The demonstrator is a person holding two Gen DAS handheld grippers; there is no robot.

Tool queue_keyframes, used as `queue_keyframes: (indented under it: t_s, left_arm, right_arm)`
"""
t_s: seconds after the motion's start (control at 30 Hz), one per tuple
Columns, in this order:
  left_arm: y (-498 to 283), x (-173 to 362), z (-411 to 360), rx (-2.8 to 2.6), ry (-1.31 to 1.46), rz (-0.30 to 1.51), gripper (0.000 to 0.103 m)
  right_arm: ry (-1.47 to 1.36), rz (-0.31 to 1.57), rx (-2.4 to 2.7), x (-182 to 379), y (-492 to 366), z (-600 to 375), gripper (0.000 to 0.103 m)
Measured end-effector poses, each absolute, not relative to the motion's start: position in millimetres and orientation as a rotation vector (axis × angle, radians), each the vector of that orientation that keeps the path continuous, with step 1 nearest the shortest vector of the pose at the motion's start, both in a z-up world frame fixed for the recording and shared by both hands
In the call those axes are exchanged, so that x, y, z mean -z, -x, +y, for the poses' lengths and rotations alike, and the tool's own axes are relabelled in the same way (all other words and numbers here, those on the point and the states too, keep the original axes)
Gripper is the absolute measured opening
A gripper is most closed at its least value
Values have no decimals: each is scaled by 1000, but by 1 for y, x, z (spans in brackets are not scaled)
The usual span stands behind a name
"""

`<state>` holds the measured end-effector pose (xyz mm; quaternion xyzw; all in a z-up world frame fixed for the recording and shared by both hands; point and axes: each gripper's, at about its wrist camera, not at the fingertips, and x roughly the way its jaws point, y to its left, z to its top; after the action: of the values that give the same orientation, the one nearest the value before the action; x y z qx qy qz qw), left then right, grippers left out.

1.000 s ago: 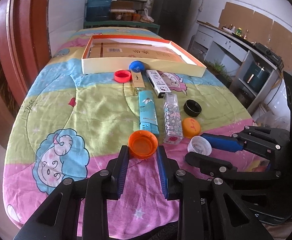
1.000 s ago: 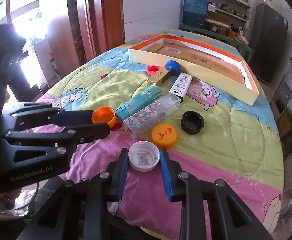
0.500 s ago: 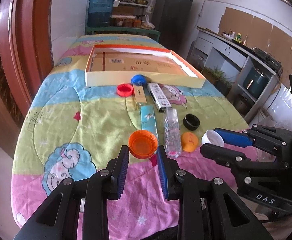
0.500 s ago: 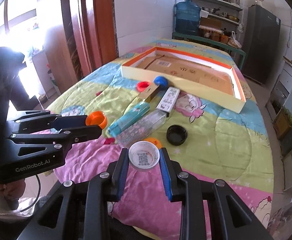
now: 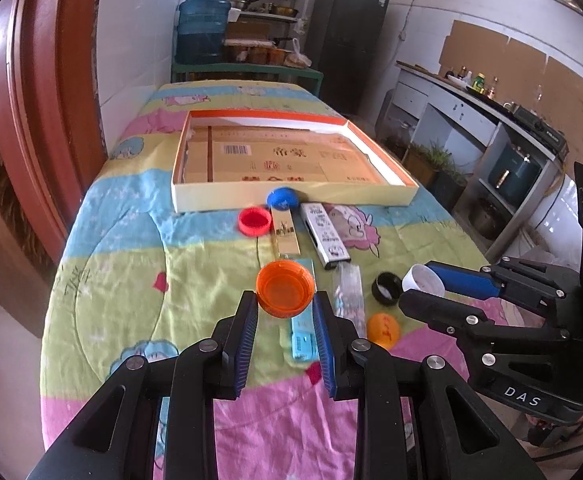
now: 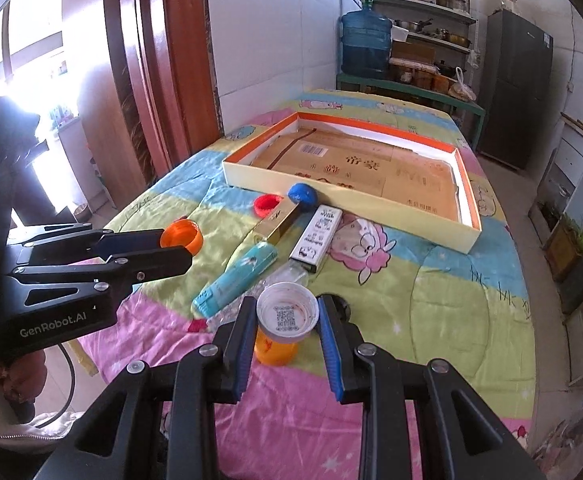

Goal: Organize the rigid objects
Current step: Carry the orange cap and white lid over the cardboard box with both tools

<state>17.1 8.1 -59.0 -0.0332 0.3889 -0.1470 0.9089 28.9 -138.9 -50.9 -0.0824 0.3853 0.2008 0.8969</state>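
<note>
Left tool (image 5: 285, 306) clamped on an orange bottle cap (image 5: 285, 294), open side up, held above the quilt-covered tabletop (image 5: 111, 280). Right tool (image 6: 287, 320) pinching a white cap (image 6: 287, 316) the same way, QR sticker visible inside, also off the surface.

Down on the quilt: red cap (image 5: 254, 221) and blue cap (image 5: 283, 197) just in front of the shallow orange-rimmed box (image 5: 291, 200), blue one touching its front wall. Gold carton (image 5: 285, 236) and white printed carton (image 5: 327, 236) side by side near those caps. Closer in, teal tube (image 6: 235, 280) and a clear floral bottle (image 5: 347, 288) lying next to each other. Black cap (image 5: 385, 288) and another orange cap (image 5: 383, 330) off to the right of the bottle. Box holds only flattened cardboard (image 5: 279, 160).
</note>
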Motion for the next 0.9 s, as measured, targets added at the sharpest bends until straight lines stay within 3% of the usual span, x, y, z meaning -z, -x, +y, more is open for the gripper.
queue_keyframes:
  t_s: [0.9]
  left_arm:
    - [-122, 24, 10, 267, 95, 780, 29]
  right_arm:
    - [131, 767, -386, 23, -120, -146, 31]
